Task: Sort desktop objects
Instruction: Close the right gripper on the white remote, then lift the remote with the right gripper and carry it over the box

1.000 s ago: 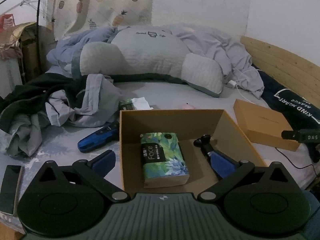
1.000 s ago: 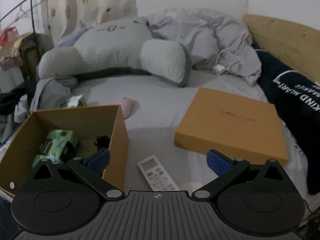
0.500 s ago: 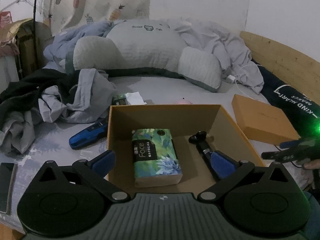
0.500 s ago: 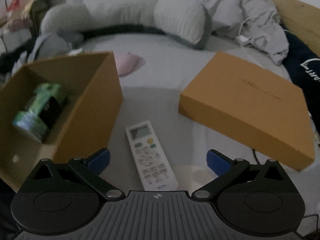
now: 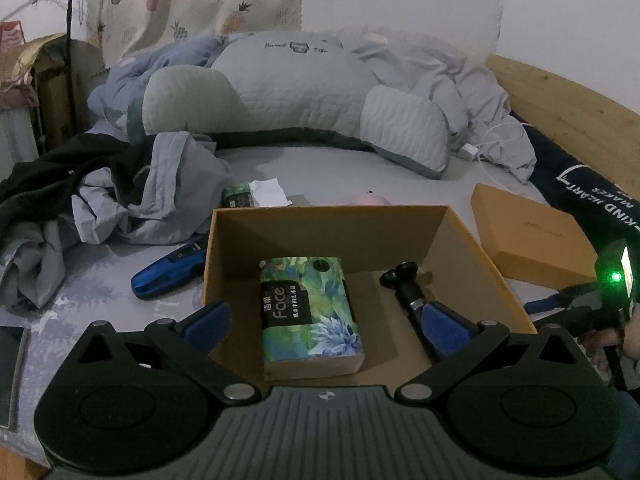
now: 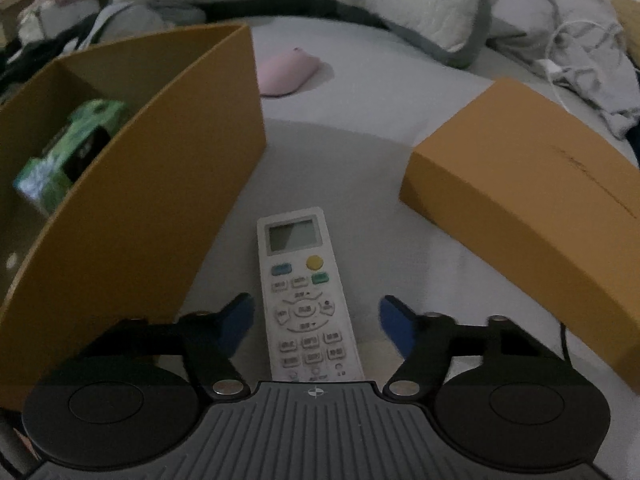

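- Brown cardboard formed the open box (image 5: 472, 240), which was taken as the landmark on the grey bed sheet (image 6: 360, 120).
- Inside the box, a green tissue pack (image 5: 310, 312) was seen lying flat, with a black handled tool (image 5: 408, 292) beside it nearer the right wall.
- The left gripper (image 5: 326, 322) was held wide open over the near edge of the box, with nothing between its blue pads.
- Just right of the box, a white remote control (image 6: 304, 296) was found lying on the sheet.
- The right gripper (image 6: 316, 322) was spread wide around the remote's lower half, neither pad being seen to touch it.
- Further right of the box, a closed orange box (image 6: 532, 188) was seen.
- Left of the box, a blue device (image 5: 168, 270) was noted; behind it, a pink object (image 6: 286, 74).
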The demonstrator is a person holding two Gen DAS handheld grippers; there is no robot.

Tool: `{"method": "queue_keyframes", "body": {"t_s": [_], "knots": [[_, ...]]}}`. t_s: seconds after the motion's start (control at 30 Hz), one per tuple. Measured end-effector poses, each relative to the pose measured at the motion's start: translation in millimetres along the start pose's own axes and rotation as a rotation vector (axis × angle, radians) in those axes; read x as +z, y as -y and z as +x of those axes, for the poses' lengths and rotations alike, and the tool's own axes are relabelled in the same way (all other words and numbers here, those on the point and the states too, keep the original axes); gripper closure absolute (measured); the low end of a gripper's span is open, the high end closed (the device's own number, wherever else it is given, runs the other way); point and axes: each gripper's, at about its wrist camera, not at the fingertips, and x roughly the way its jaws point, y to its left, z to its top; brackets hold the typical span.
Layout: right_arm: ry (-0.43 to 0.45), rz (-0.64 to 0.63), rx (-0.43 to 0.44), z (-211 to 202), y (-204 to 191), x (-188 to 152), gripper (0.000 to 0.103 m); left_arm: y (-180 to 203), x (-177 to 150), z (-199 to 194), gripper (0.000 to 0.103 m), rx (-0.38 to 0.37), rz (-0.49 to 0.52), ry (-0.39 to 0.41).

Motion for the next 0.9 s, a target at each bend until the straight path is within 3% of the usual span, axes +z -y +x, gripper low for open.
{"method": "queue_keyframes", "body": {"t_s": [0.37, 0.47, 0.9], "knots": [[-0.022, -0.066, 0.036, 14, 1, 4, 0.043, 1, 1, 3, 0.0, 0.007, -0.006, -0.002], [-0.017, -0.068, 0.054, 15, 3, 5, 0.052, 0, 1, 2, 0.0, 0.007, -0.008, -0.003], [0.0, -0.019, 0.033, 3, -1, -3, 0.053, -3, 1, -3, 0.0, -0.009, -0.015, 0.011]]}}
